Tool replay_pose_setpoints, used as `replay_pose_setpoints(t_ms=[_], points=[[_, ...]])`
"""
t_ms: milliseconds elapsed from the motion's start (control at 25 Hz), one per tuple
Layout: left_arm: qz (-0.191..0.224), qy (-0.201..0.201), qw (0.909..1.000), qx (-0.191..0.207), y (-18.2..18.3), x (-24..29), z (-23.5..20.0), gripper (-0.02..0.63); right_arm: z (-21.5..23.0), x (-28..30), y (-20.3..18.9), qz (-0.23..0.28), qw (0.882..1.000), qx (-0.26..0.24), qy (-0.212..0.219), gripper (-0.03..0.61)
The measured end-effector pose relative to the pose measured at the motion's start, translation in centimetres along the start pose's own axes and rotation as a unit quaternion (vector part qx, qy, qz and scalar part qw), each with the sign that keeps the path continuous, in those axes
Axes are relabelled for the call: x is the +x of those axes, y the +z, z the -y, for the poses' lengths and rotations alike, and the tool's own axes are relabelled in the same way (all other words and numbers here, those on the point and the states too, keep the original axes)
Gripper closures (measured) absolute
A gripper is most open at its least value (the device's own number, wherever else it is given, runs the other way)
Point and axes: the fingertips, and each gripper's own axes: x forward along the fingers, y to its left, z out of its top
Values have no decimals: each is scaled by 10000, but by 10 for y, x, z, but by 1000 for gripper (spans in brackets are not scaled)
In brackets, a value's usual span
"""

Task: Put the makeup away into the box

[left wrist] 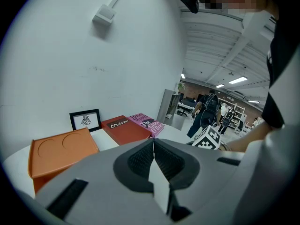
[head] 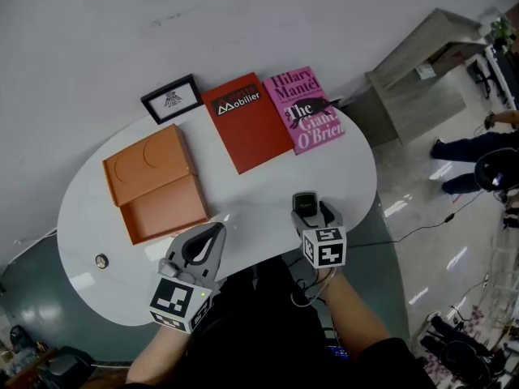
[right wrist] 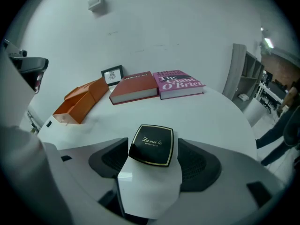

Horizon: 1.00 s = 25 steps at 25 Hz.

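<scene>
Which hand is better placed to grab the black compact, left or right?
Right. The right gripper has its jaws open either side of the compact on the table. The left gripper is shut, nearer the orange box.

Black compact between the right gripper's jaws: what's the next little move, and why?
Probably close the right gripper on the black compact: its jaws stand open either side, not pressing it, and it lies on the table, apart from the open orange box.

White wall (head: pixel 243 14), glossy floor (head: pixel 413 205)
</scene>
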Motion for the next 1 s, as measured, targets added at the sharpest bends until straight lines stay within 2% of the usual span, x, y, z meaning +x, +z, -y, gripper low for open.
replay_pose_setpoints(t_ms=[200,320,440,600,1000], points=[[59,108,9999,-56,2,-11,3,600,-2,12,-9,-283,9996,-22,-45,290],[113,211,9997,-83,3,-17,2,600,-2,14,-9,-219,9992,-322,-125,290],[170,316,9992,-170,4,-22,-1,600,-3,16,-7,-111,9985,-532,-24,290],[324,444,9984,-165,12,-29,-4,600,-2,13,-3,-182,9978,-624,98,291],[736,1061,9911,-328,35,-50,-19,600,-2,-15,75,440,9927,-985,543,290]])
